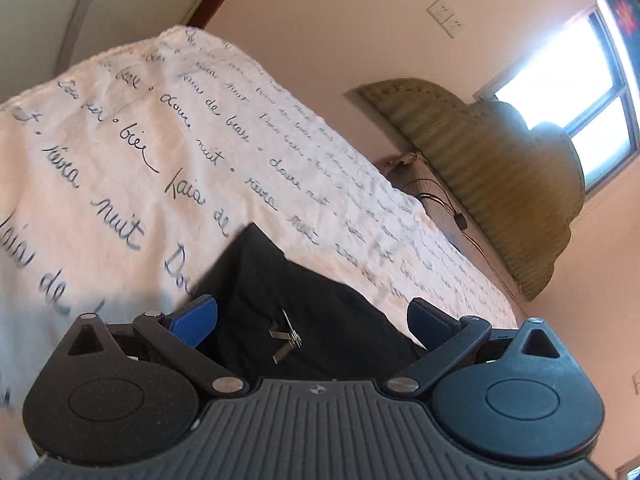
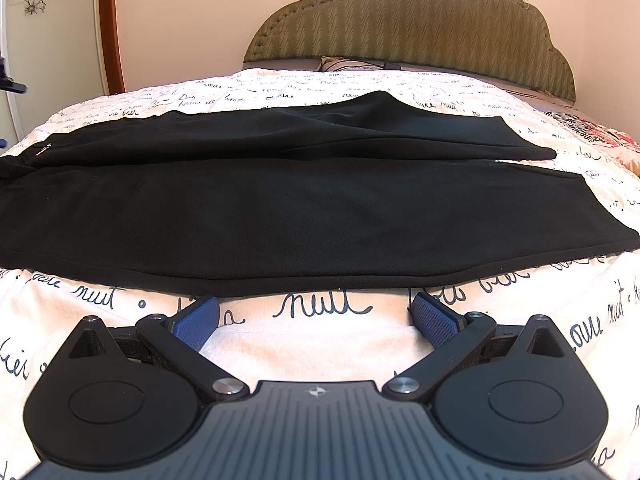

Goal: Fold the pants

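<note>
Black pants (image 2: 280, 200) lie flat across the bed, both legs side by side and running left to right, the waist at the left. My right gripper (image 2: 314, 312) is open and empty, just in front of the near leg's edge, over the bedspread. In the left wrist view the waist end of the pants (image 1: 304, 300) with a metal hook clasp (image 1: 286, 334) lies between the blue pads. My left gripper (image 1: 312, 320) is open around that waist part, its jaws wide apart and not closed on the cloth.
The bedspread (image 2: 320, 344) is white with dark handwritten script. A green padded headboard (image 2: 412, 12) stands behind the bed. A dark cable (image 1: 440, 200) lies near the pillow end. A window (image 1: 560, 80) is on the wall.
</note>
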The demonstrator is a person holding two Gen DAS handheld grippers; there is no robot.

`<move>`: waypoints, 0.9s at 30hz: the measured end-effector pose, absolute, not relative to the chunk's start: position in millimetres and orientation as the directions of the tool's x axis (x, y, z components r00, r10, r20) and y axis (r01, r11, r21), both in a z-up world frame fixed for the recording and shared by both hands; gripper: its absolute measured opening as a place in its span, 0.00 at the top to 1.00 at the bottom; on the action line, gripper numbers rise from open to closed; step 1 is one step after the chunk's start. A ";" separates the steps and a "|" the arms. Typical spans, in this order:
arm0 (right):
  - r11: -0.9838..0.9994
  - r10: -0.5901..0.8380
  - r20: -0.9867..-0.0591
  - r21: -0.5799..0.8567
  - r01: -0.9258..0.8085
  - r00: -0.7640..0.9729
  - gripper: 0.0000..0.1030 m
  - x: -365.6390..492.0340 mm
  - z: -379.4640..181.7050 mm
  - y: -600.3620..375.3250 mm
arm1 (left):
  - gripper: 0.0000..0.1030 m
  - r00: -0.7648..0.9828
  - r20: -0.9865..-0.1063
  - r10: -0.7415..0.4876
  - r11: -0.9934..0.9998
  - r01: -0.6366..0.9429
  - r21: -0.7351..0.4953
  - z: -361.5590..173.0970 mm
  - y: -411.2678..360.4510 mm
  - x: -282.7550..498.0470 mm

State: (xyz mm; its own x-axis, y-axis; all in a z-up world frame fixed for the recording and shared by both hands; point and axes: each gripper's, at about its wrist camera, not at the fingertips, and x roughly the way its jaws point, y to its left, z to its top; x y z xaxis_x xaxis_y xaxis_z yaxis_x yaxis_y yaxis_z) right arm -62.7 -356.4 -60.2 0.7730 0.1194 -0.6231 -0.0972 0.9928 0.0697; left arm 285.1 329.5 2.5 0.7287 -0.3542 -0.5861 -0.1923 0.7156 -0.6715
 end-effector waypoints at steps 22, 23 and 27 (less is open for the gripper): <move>0.994 0.113 -0.629 0.066 -0.093 0.769 0.00 -60.8 -59.3 -355.6 | 0.56 0.603 -0.720 -0.343 0.907 0.013 -0.421 8.0 290.3 360.7; 0.993 0.115 -0.630 0.067 -0.093 0.768 0.00 -59.6 -59.1 -356.4 | 0.61 0.600 -0.735 -0.316 0.923 0.014 -0.386 8.4 287.3 360.4; 0.989 0.149 -0.628 0.097 -0.113 0.763 0.00 -59.5 -57.1 -362.2 | 0.96 0.627 -0.738 -0.251 0.947 0.001 -0.322 11.2 290.7 353.9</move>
